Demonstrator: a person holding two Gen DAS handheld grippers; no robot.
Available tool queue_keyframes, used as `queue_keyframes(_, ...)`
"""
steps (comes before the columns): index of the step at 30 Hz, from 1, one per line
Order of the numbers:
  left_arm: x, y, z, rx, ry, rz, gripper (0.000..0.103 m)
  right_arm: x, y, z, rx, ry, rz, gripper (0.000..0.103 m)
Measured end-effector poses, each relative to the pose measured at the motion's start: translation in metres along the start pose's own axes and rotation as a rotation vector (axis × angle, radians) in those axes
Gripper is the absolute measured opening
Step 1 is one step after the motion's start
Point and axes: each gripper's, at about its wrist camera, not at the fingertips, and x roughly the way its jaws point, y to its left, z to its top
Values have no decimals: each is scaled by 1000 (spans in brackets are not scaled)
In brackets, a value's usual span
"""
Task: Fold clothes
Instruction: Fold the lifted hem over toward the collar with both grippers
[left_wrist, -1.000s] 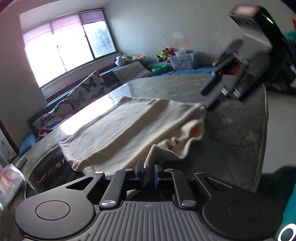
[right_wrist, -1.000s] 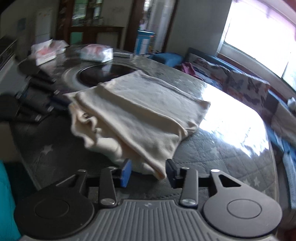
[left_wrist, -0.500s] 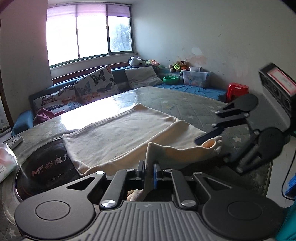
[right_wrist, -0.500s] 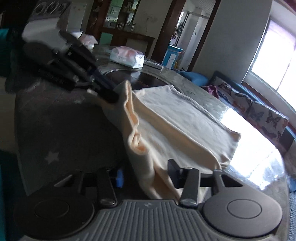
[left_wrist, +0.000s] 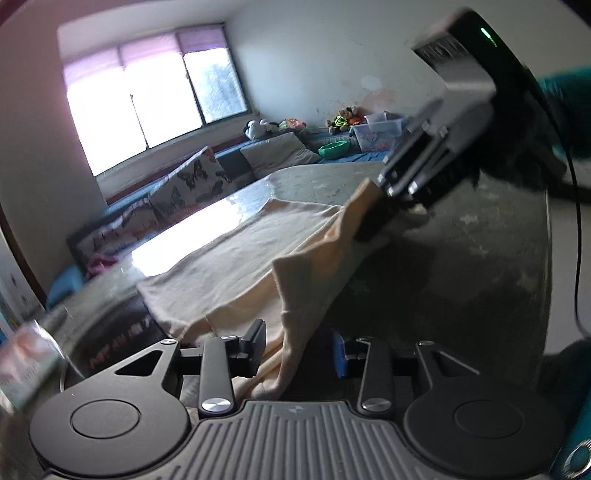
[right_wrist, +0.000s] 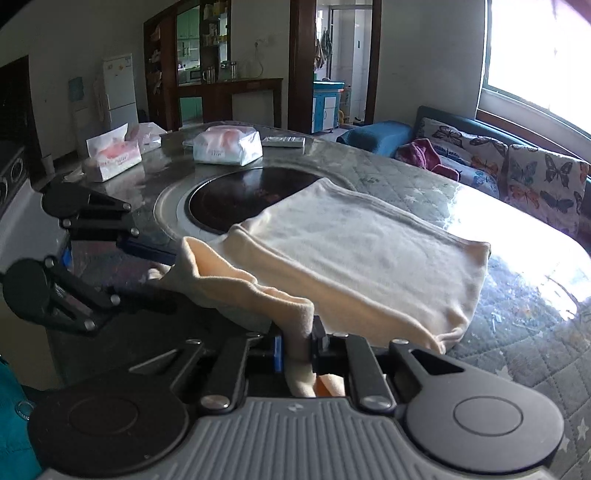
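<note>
I note strong daylight from the window, blown out white, with hard glare on the glossy table. My left wrist view is motion-blurred, worst on the right gripper; the right wrist view is sharp. Fisheye bending and dark corners mark both
</note>
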Motion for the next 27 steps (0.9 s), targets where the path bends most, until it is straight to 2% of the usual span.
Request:
queue_keyframes(8, 16, 2, -7, 144, 25, 14, 40, 2, 2, 2, -16, -5, -9, 12)
queue_keyframes(10, 17, 4, -8, 169, 33, 8, 37, 2, 2, 1, -15, -9, -11, 11)
queue_keyframes(14, 17, 7, -11, 200, 40, -25, 15, 0, 6, -3, -9, -23, -17, 9)
queue_keyframes(15, 16, 8, -11, 200, 43, -36, 10, -1, 6, -4, -8, -28, -18, 9)
queue_keyframes(17, 15, 9, -11, 192, 47, -56, 7, -4, 9, -6, -8, -39, -19, 8)
queue_keyframes(22, 3, 12, -10, 133, 38, -99, 6, -15, 15, -8, -21, -53, -17, 8)
queue_keyframes(27, -29, 9, -3, 100, 4, -126, 5, -44, 28, -10, -36, -70, -7, 8)
